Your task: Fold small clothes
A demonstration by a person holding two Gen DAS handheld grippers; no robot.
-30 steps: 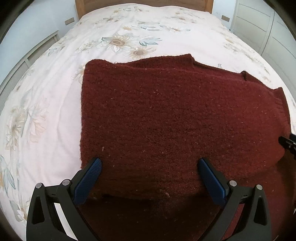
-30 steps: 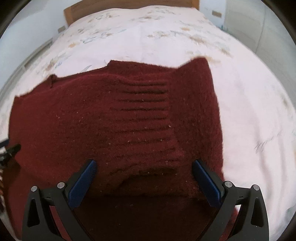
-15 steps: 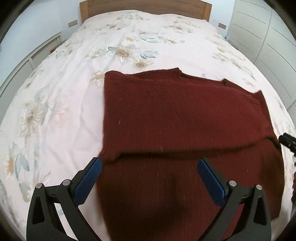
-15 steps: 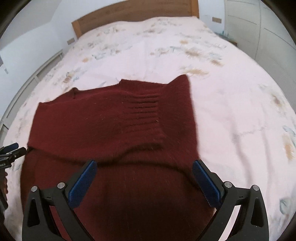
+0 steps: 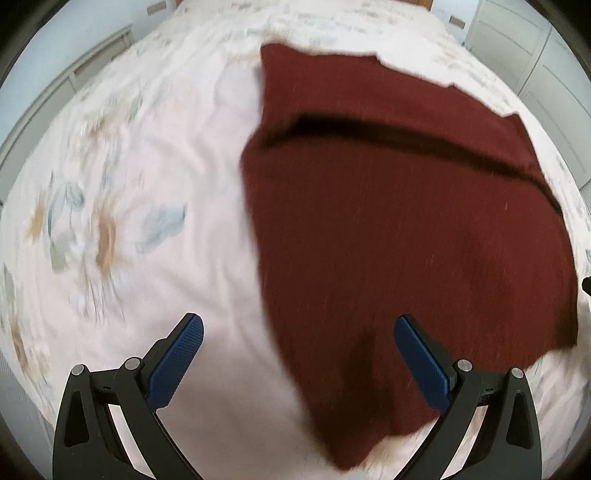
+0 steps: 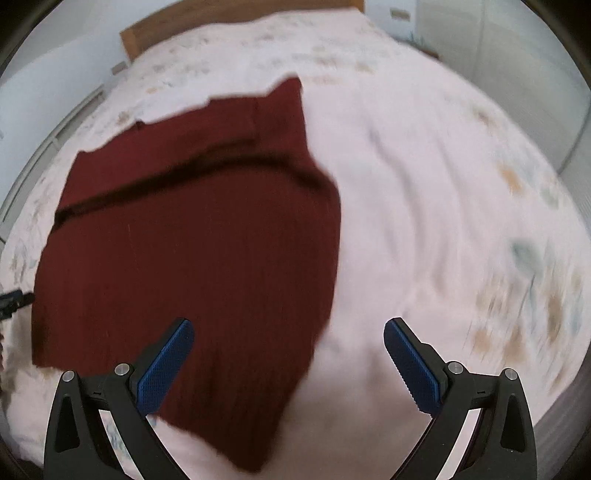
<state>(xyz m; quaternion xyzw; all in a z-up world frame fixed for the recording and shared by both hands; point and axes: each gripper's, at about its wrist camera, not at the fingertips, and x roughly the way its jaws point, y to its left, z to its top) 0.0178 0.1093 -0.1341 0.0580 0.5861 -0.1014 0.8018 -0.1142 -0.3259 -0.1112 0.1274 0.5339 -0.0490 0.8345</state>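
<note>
A dark red knitted sweater (image 5: 399, 229) lies flat on the bed, with a folded layer whose edge runs across its far part; it also shows in the right wrist view (image 6: 192, 243). My left gripper (image 5: 299, 328) is open and empty above the sweater's near left edge. My right gripper (image 6: 288, 328) is open and empty above the sweater's near right edge. The right gripper's tip (image 5: 585, 284) peeks in at the left view's right border, and the left gripper's tip (image 6: 13, 297) at the right view's left border. Both views are motion-blurred.
The bed (image 5: 129, 221) has a white floral cover and a wooden headboard (image 6: 155, 26). White cupboards (image 5: 546, 74) stand to the right, and a low white unit (image 5: 74, 66) runs along the left wall.
Both grippers, open throughout, have pulled back and apart, the left one leftward, the right one rightward. The sweater now lies further away and its sides show against the bedcover.
</note>
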